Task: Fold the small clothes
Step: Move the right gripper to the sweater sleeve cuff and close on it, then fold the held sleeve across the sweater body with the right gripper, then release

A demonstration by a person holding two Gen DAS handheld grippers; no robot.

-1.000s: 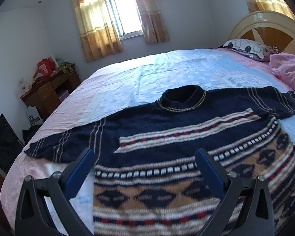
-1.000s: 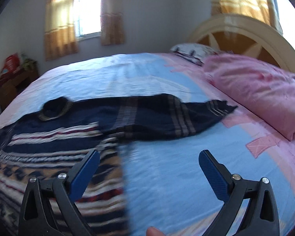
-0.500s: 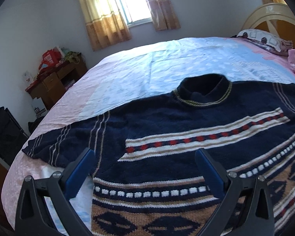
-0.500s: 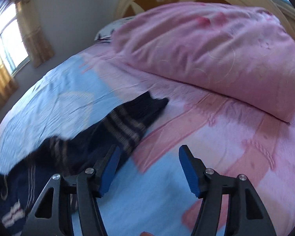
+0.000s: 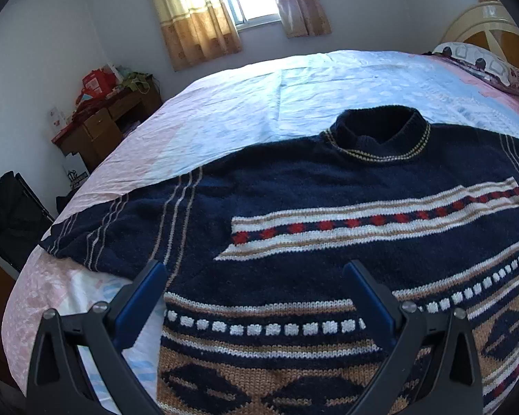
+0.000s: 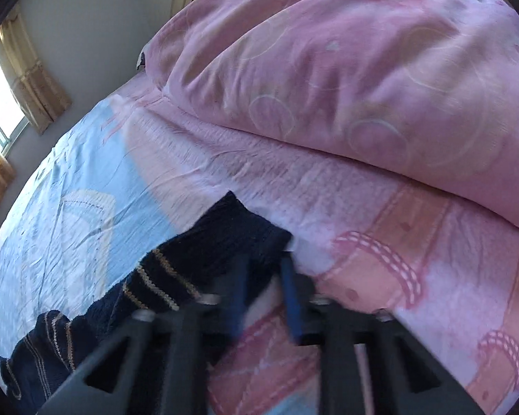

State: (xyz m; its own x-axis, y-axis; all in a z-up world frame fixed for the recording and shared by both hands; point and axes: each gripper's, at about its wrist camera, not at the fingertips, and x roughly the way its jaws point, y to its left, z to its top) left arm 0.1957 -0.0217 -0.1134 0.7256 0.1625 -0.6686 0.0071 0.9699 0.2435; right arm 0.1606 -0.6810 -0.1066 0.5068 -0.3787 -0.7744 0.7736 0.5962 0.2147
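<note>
A navy knit sweater (image 5: 294, 200) with white, tan and red bands lies flat on the bed, collar (image 5: 377, 131) away from me. My left gripper (image 5: 256, 276) is open and empty, hovering over the sweater's lower left body near the left sleeve (image 5: 97, 235). In the right wrist view my right gripper (image 6: 263, 276) has its jaws nearly closed at the cuff of the right sleeve (image 6: 231, 238); the frame is blurred, and whether the cuff is pinched cannot be told.
A large pink pillow (image 6: 363, 79) lies just beyond the right sleeve. The bed sheet (image 5: 259, 103) is pink and light blue. A wooden desk (image 5: 103, 128) with clutter and a black bag (image 5: 10, 214) stand past the bed's left edge. A headboard (image 5: 488, 24) is at right.
My right gripper moved down to the sleeve cuff and its jaws narrowed from wide open to nearly closed. My left gripper shifted left and forward over the sweater, staying open.
</note>
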